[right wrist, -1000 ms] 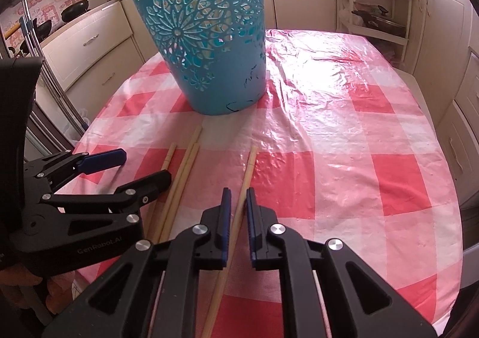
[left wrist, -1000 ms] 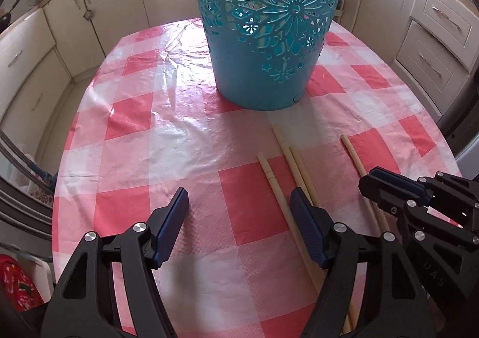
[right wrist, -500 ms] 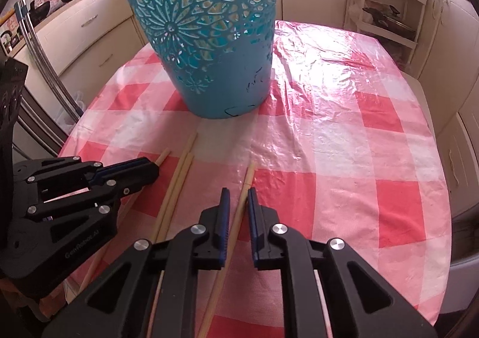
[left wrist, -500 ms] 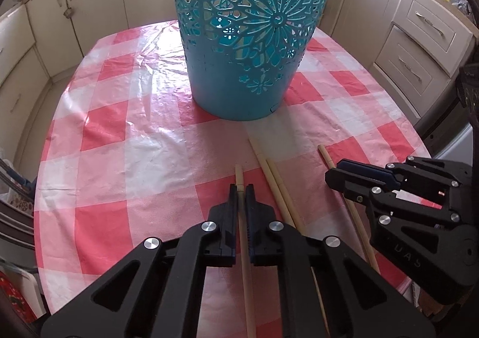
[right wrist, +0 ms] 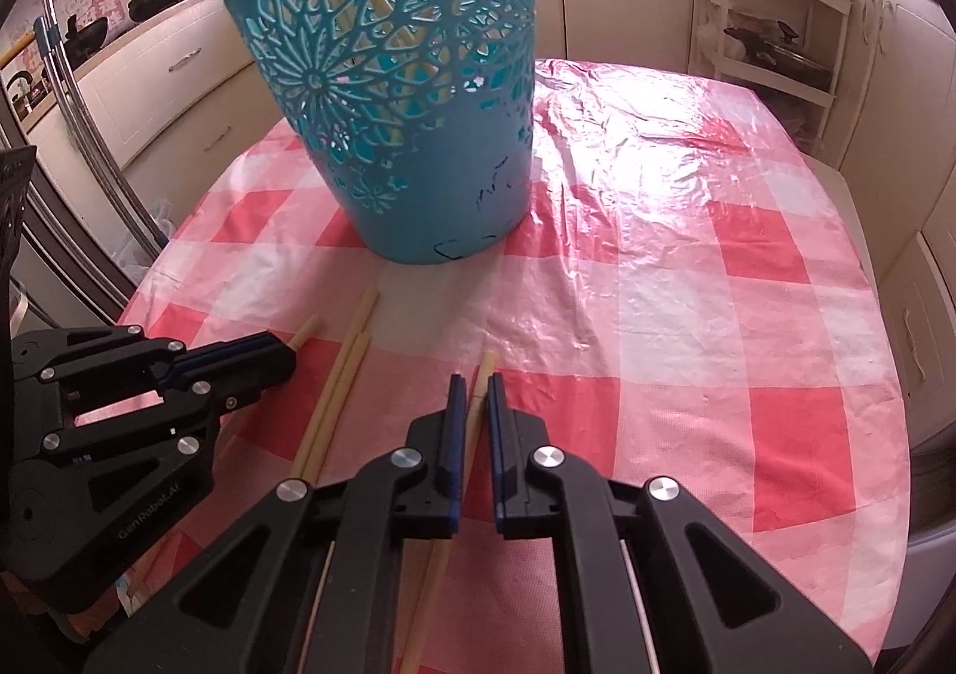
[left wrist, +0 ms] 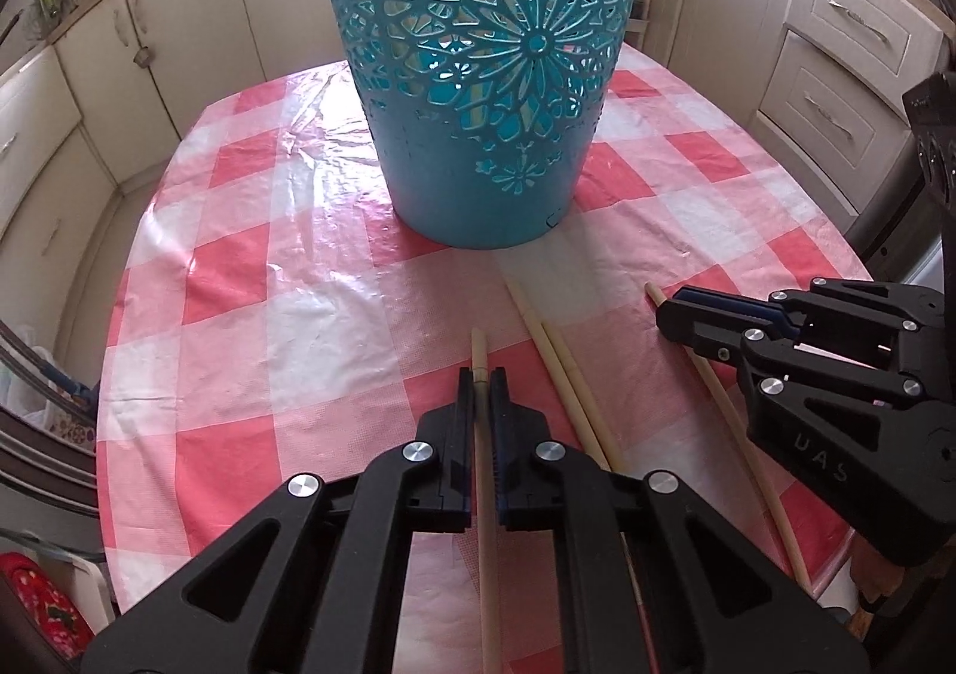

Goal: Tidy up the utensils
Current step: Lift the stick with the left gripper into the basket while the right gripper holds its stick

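Left wrist view: left gripper [left wrist: 481, 382] clamped on one chopstick [left wrist: 480, 360], long axis running from camera toward teal cut-out basket [left wrist: 478, 76], tip just past the pads; loose pair of chopsticks [left wrist: 558, 363] alongside on checked tablecloth [left wrist: 269, 285], aimed the same way. Right wrist view: right gripper [right wrist: 472, 390], jaws just closing, pressed on another chopstick [right wrist: 485, 366], tip likewise pointing at basket and leaning slightly right; whether either held stick sits clear of the cloth, hard to tell.
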`<action>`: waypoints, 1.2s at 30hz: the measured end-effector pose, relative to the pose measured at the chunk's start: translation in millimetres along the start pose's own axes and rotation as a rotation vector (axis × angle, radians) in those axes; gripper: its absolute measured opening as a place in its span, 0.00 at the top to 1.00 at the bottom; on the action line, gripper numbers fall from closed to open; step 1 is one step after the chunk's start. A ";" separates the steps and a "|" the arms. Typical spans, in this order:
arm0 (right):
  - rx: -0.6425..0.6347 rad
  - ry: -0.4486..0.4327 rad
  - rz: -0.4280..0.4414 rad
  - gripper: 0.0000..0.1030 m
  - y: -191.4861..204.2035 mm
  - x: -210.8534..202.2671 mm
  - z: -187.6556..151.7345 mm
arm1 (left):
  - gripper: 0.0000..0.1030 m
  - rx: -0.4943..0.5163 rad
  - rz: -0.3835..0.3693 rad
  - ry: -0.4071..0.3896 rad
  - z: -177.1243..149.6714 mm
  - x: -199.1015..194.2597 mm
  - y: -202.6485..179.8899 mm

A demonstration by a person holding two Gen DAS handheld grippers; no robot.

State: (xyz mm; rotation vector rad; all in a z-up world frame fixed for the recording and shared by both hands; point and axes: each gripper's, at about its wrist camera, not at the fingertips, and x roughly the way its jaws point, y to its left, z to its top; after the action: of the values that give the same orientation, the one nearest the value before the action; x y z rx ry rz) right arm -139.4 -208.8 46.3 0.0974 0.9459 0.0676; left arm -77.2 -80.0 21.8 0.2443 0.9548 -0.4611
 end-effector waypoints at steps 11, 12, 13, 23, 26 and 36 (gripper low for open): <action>-0.032 -0.028 -0.018 0.92 5.1 2.9 0.8 | 0.95 -0.042 -0.082 -0.067 9.8 -35.8 15.4; -0.032 -0.029 -0.019 0.92 5.6 3.0 0.6 | 0.95 -0.055 -0.099 -0.082 13.1 -43.6 18.9; -0.032 -0.029 -0.020 0.92 5.9 3.2 0.7 | 0.95 -0.069 -0.117 -0.102 17.2 -52.8 22.5; 0.000 -0.018 0.001 0.92 1.5 3.5 2.7 | 0.95 -0.100 -0.158 -0.389 102.3 -162.6 38.4; 0.002 -0.017 0.002 0.92 0.9 3.8 3.2 | 0.95 -0.115 -0.116 -0.484 137.4 -174.9 38.9; 0.011 -0.013 0.021 0.93 -1.5 3.6 3.4 | 0.95 -0.260 -0.051 -0.660 218.9 -145.0 46.5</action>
State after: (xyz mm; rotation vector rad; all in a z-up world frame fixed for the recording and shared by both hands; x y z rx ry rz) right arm -134.5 -210.1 45.2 0.1180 0.9326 0.0808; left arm 32.9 -87.3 264.5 -0.1672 0.3653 -0.4193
